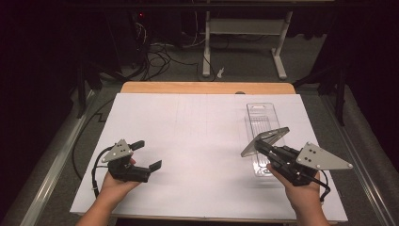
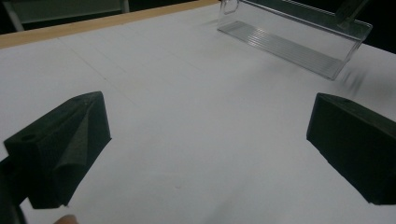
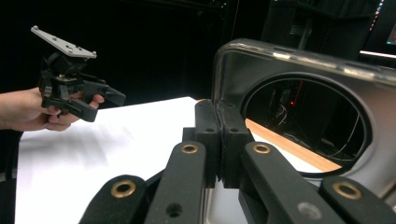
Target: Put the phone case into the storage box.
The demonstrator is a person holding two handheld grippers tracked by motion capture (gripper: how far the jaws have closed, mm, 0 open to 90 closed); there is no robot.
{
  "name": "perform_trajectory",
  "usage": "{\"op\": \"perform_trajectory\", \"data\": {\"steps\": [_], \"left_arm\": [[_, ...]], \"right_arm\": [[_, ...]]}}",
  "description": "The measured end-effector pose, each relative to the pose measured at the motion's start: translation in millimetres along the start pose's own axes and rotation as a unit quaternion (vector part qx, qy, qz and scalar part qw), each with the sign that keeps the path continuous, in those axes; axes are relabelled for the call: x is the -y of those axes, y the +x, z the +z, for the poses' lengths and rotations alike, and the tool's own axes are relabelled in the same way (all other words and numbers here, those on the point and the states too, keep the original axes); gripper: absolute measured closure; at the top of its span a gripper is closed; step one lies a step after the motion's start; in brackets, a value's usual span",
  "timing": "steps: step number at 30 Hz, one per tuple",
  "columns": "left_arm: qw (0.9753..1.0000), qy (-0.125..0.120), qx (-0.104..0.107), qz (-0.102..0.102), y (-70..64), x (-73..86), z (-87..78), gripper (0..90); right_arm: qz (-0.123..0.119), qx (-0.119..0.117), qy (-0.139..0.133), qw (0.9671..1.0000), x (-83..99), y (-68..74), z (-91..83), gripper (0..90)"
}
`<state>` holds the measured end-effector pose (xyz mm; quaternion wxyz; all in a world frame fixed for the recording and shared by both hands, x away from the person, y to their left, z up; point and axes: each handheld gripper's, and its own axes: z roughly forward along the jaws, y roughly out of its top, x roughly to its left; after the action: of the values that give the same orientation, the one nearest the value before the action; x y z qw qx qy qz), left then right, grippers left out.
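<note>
The right hand (image 1: 303,190) comes in from the near edge, its black two-jaw right gripper (image 1: 261,146) angled up and toward the table's middle, jaws pressed together on the edge of a flat clear plastic lid with a large oval window (image 1: 264,140) — the lid is lifted clear of the white sheet-covered table (image 1: 197,141), tilted. Just behind it lies a long clear plastic tray (image 1: 260,120). The left hand (image 1: 115,186) holds the left gripper (image 1: 147,155) low at the table's left, jaws spread wide — well apart from the tray.
</note>
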<state>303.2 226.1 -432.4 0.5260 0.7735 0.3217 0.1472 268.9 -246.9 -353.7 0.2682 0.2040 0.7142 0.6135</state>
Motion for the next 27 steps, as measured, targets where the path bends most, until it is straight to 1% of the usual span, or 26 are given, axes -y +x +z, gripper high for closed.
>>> {"op": "perform_trajectory", "data": {"steps": [7, 16, 17, 19, 21, 22, 24, 27], "left_arm": [[1.0, 0.001, 0.0, 0.001, -0.3, 0.0, 0.4, 0.9], [1.0, 0.003, 0.001, 0.001, -1.2, 0.1, 0.8, 0.9], [1.0, 0.003, 0.002, 0.0, -1.1, 0.1, 0.9, 0.9], [1.0, 0.004, 0.003, -0.001, -1.2, 0.3, 1.5, 0.9], [1.0, 0.004, 0.003, -0.001, -1.3, 0.3, 2.0, 0.9], [1.0, 0.004, 0.003, -0.001, -1.2, 0.3, 2.0, 0.9], [1.0, 0.005, 0.004, -0.002, -1.1, 0.4, 2.2, 0.9], [1.0, 0.003, 0.006, -0.001, -1.5, 0.2, 2.3, 0.9]], "right_arm": [[0.002, 0.015, -0.003, 0.9999, -2.7, -4.3, -6.2, 90.0], [0.003, 0.033, 0.004, 0.9995, -2.8, -11.4, -11.5, 90.0], [0.003, 0.038, 0.006, 0.9993, -3.7, -14.8, -12.9, 90.0], [0.002, 0.04, 0.006, 0.9992, -4.2, -16.8, -13.6, 90.0], [0.003, 0.051, 0.011, 0.9986, -5.4, -22.4, -14.5, 90.0], [0.003, 0.051, 0.011, 0.9986, -5.4, -22.4, -14.5, 90.0], [0.006, 0.057, 0.014, 0.9983, -5.8, -26.8, -14.1, 90.0], [0.006, 0.064, 0.026, 0.9976, -7.5, -34.8, -11.3, 90.0]]}}
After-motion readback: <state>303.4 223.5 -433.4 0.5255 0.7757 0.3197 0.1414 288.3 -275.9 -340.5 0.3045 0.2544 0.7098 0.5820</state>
